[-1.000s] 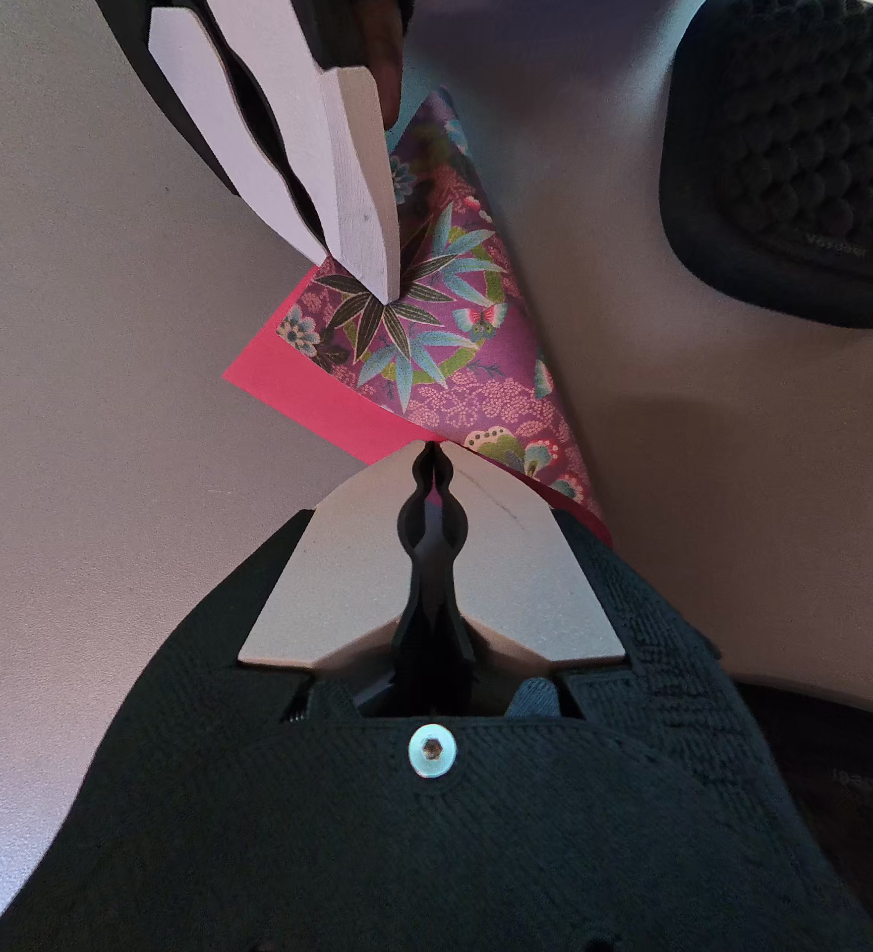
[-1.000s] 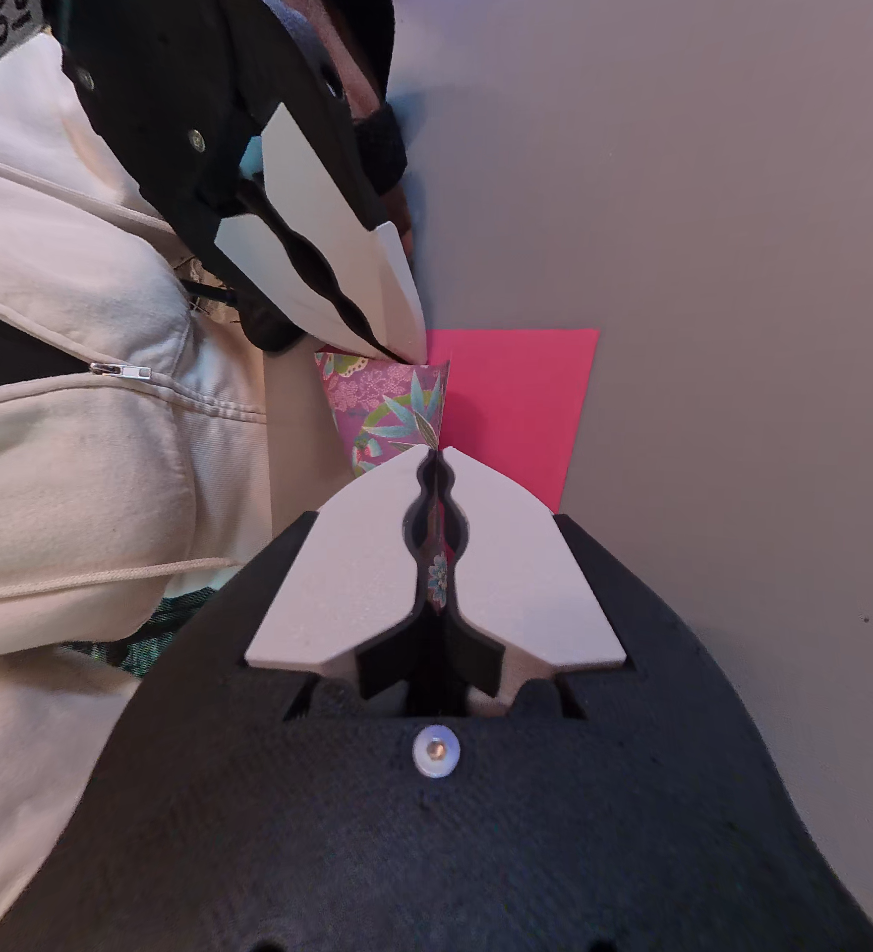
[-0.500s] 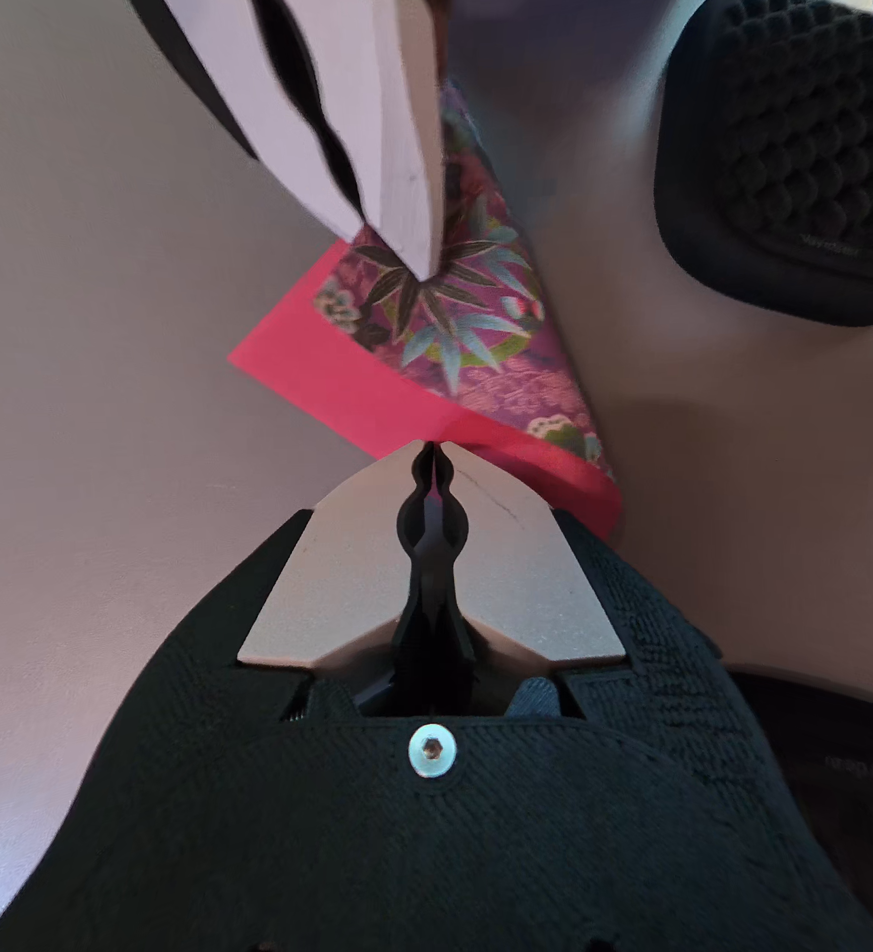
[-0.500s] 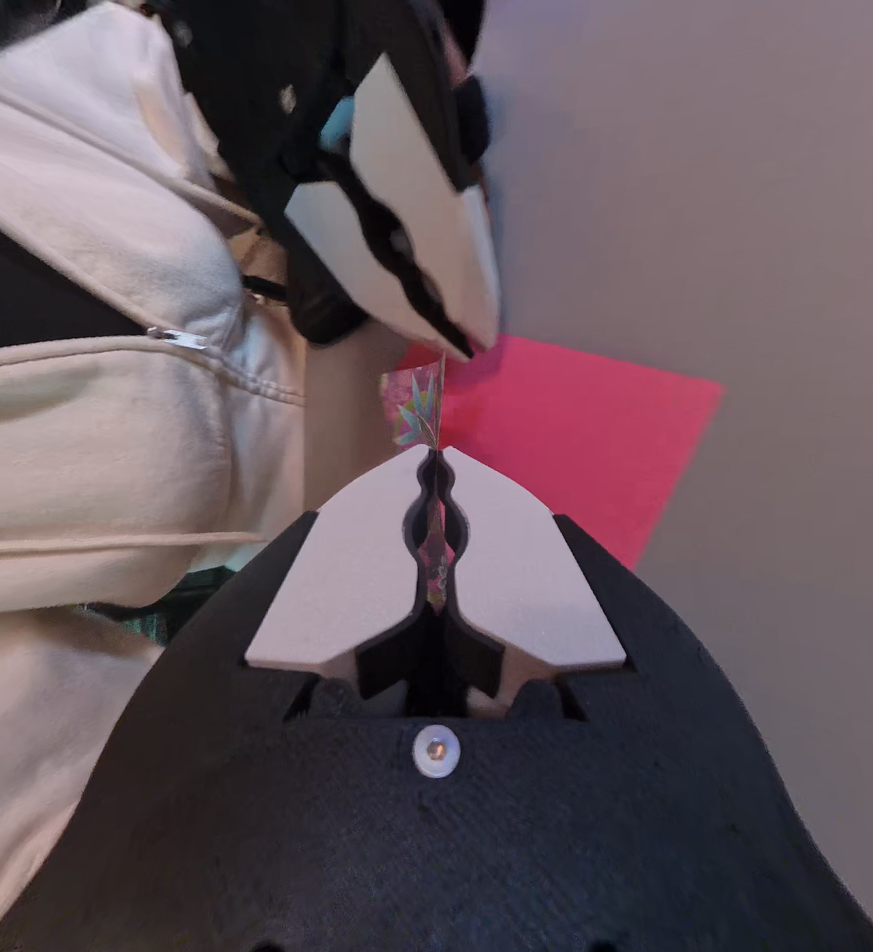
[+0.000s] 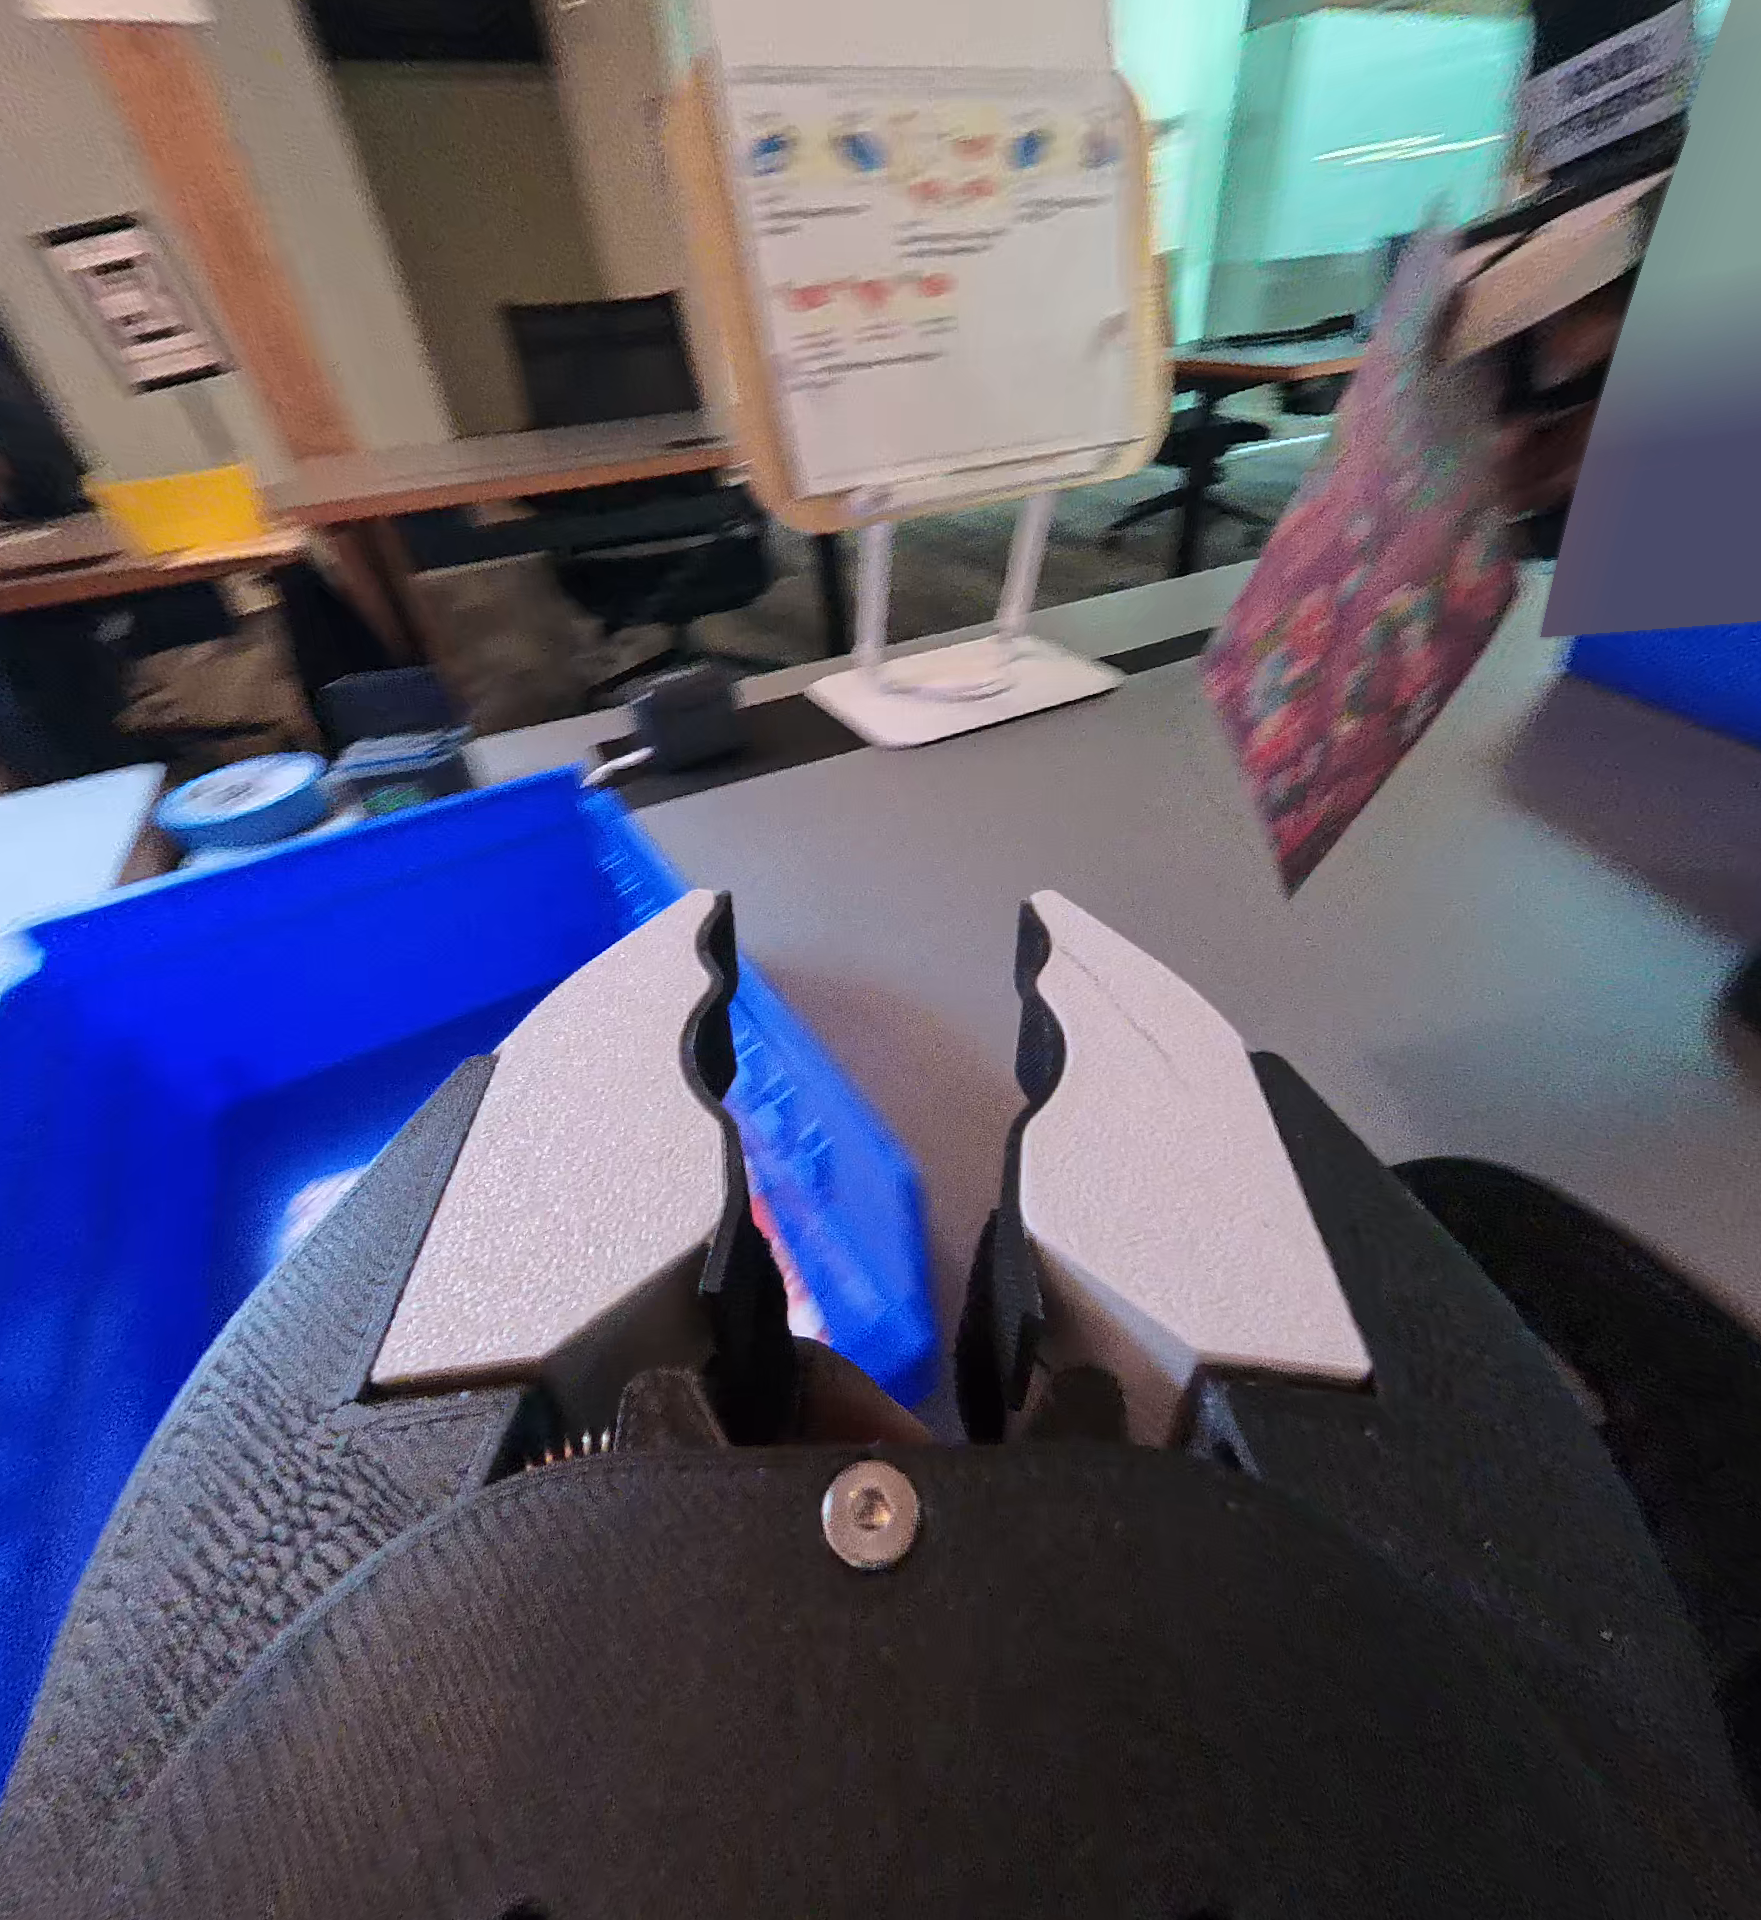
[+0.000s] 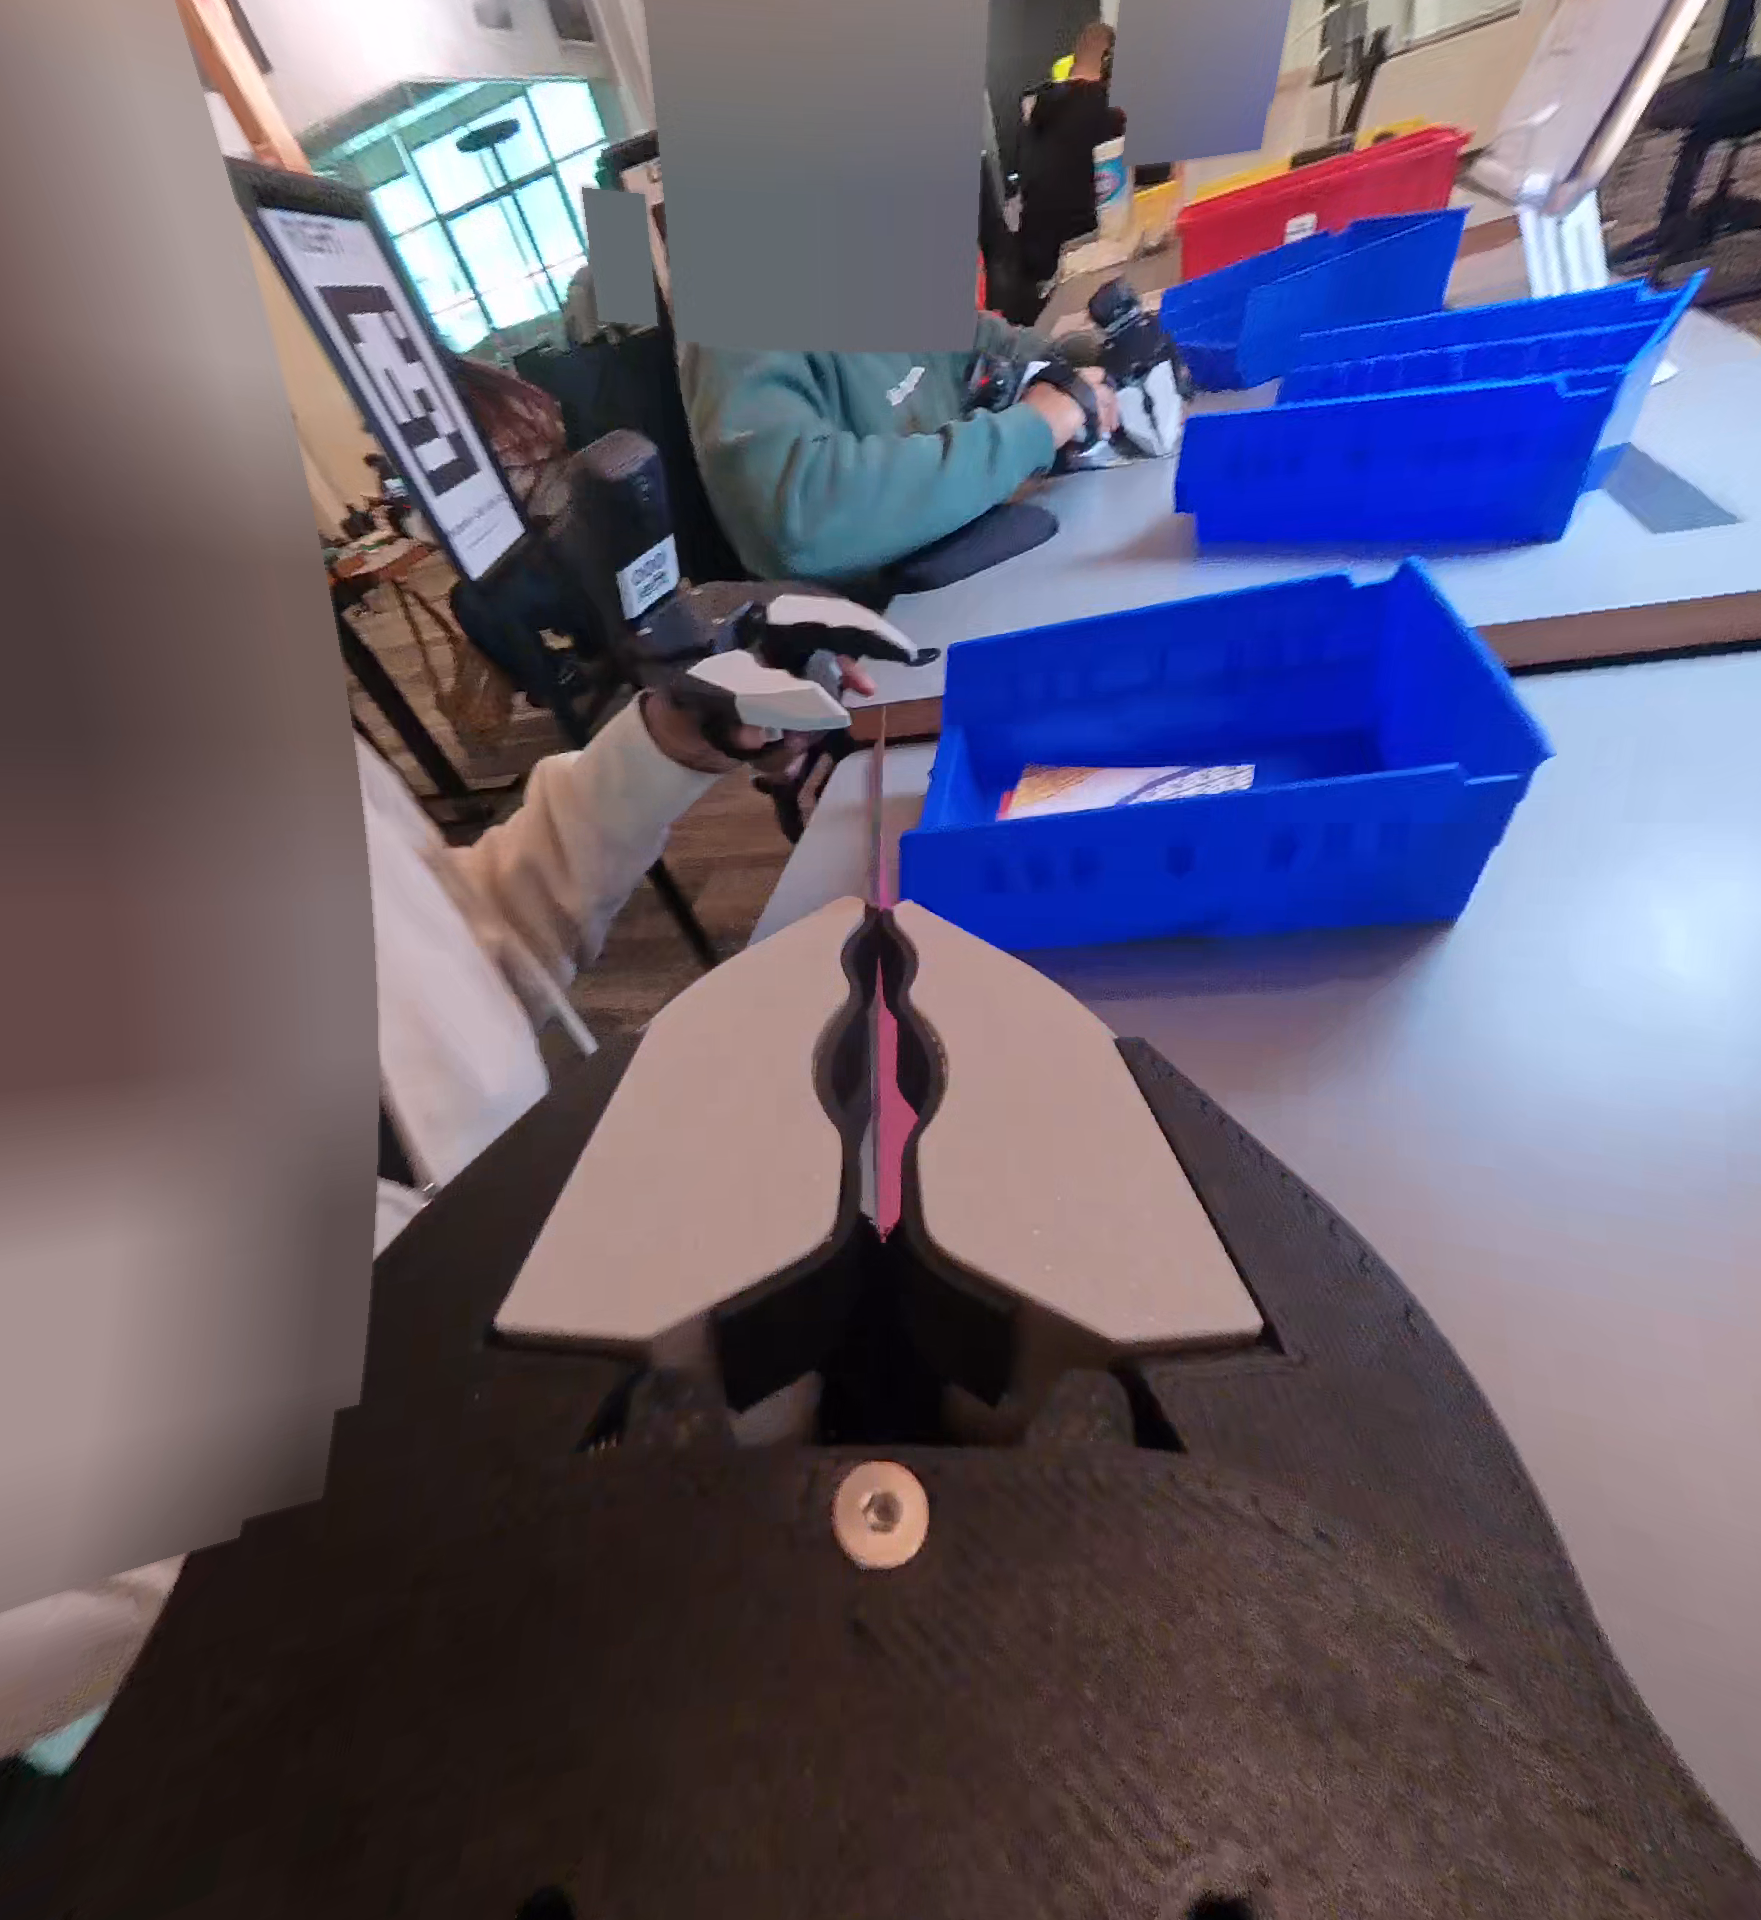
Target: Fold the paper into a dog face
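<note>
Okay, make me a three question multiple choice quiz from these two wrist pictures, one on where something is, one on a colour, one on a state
1. Where is the patterned paper?
A. In the blue bin
B. Held up above the table
C. Flat on the table

2. What colour is the bin nearest the right claw?
A. Blue
B. Red
C. Yellow

3. How is the left claw?
A. Shut on the paper
B. Shut on nothing
C. Open and empty

Answers:
1 B, it hangs from the right claw over the grey table.
2 A, its walls are blue.
3 C, a clear gap shows between its fingers.
</note>
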